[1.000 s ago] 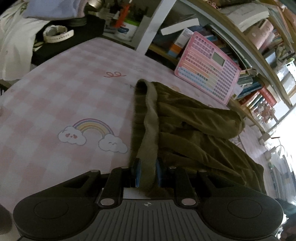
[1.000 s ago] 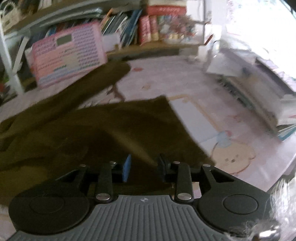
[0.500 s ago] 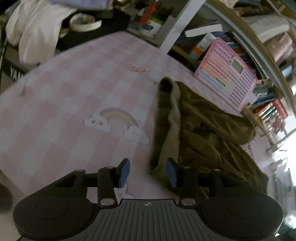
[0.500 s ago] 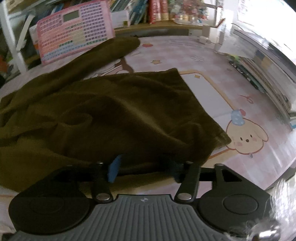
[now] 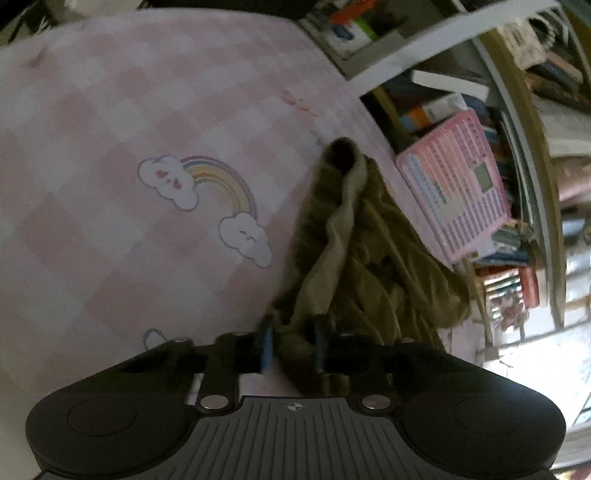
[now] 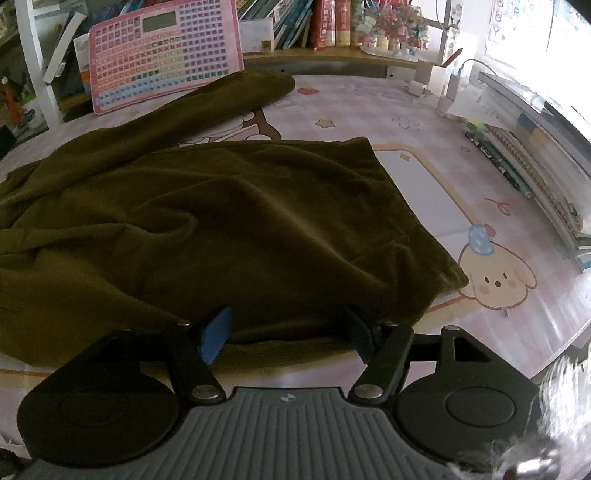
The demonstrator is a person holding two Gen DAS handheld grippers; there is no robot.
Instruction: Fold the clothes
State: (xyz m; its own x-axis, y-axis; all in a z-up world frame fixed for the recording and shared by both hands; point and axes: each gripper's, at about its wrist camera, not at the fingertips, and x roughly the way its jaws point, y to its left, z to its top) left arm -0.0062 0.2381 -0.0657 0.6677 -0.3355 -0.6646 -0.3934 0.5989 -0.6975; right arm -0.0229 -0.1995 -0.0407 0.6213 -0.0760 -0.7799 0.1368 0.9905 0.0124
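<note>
My left gripper (image 5: 292,345) straddles a bunched ridge of the olive-green velvety garment (image 6: 207,221), its blue-padded fingers (image 5: 266,347) narrowly parted with the cloth between them; motion blur keeps me from telling whether the pads actually pinch the fabric. My right gripper (image 6: 286,330) hovers at the garment's near hem with its jaws spread wide and nothing held, the hem lying just beyond the blue pads (image 6: 216,332). The garment sprawls rumpled across the pink checked table cover (image 5: 110,110), one long sleeve-like part (image 6: 229,92) reaching toward the pink keyboard-style learning toy (image 6: 164,51) that leans against the bookshelf (image 6: 325,22) behind the table. In the left wrist view a pale, lighter-toned band of the cloth (image 5: 343,225) runs away from my fingers to a rolled end, beside a printed rainbow with two clouds (image 5: 207,206). In the right wrist view the garment's right corner lies close to a cartoon puppy print (image 6: 495,277), and stacked books and pens (image 6: 532,158) line the table's right edge
</note>
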